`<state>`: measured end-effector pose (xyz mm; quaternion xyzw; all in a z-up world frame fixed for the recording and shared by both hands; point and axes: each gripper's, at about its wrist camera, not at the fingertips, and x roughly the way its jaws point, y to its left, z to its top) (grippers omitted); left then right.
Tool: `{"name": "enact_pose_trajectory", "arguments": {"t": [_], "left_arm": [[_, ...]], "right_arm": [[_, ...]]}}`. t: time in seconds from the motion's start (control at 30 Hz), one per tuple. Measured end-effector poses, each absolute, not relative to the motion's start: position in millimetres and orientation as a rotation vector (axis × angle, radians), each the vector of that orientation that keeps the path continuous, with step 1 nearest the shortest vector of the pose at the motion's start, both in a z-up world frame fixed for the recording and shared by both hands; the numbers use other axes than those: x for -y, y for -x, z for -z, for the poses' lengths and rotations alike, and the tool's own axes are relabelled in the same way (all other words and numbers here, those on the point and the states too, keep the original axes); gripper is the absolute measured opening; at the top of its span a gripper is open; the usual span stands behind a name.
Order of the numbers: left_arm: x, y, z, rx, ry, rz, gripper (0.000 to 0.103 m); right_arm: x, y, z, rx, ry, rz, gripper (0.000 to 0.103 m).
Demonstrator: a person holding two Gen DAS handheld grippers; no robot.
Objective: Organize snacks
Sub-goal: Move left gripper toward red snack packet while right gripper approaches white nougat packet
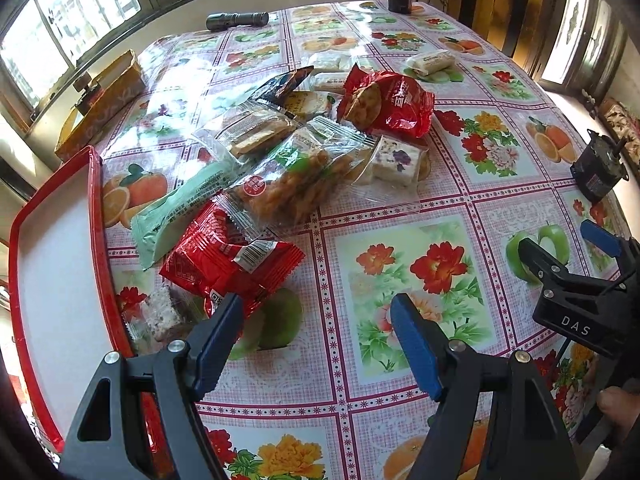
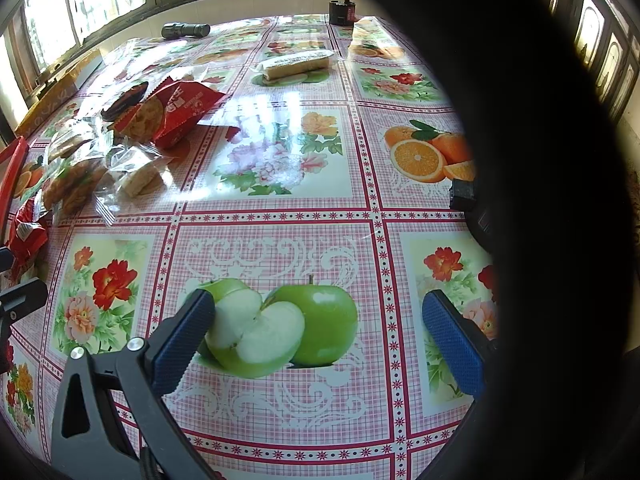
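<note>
I am easing my wide-open left gripper (image 1: 316,312) toward the nearest red snack packet (image 1: 228,264) lying beside the red tray (image 1: 96,200), aiming to pinch its crimped edge squarely, while my right gripper (image 2: 320,320), also open, is hovering empty.

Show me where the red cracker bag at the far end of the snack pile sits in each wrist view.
Left wrist: the red cracker bag is upper centre, at the far end of the pile.
Right wrist: upper left, lying beside clear-wrapped snacks.
Shared landmark: the black flashlight at the table's far edge, beyond the bag in both views.
</note>
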<state>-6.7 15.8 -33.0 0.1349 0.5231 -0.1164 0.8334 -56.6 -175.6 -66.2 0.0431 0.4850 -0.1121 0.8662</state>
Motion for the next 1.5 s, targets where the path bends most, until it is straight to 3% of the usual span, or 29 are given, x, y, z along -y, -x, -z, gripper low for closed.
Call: {"name": "enact_pose_trajectory", "arguments": {"t": [0.17,0.3,0.6,0.97,1.07,1.13,1.5], "left_arm": [[-19.1,6.5,26.7,-1.113,-0.296,0.24,0.076],[-43.0,-2.8,19.5,-1.165,-0.241,0.255,0.076],[-100.8,-24.1,19.0,-1.242,-0.177,0.216,0.076],[-106.0,-38.3,18.3,-1.233,-0.194,0.207,0.076],[-100.2,-43.9,26.5,-1.26,-0.196,0.217,0.076],[-95.5,-48.2,31.0,-1.279,-0.185,0.233,0.076],[-73.5,-79.2,43.8,-1.371,-0.053,0.218,0.076]], "right_arm": [[174.4,47.8,62.0,-1.117,-0.11,0.193,0.103],[157.6,47.3,41.7,-1.091,-0.188,0.068,0.103],[80.8,11.4,25.3,-1.061,0.044,-0.131,0.103],[82.2,-68.9,65.8,-1.211,-0.008,-0.06,0.103],[76.7,-75.8,64.7,-1.168,0.048,-0.066,0.091],[76.1,-77.4,63.4,-1.155,0.067,-0.072,0.076],[91.8,-71.3,61.0,-1.163,0.07,-0.082,0.074]]}}
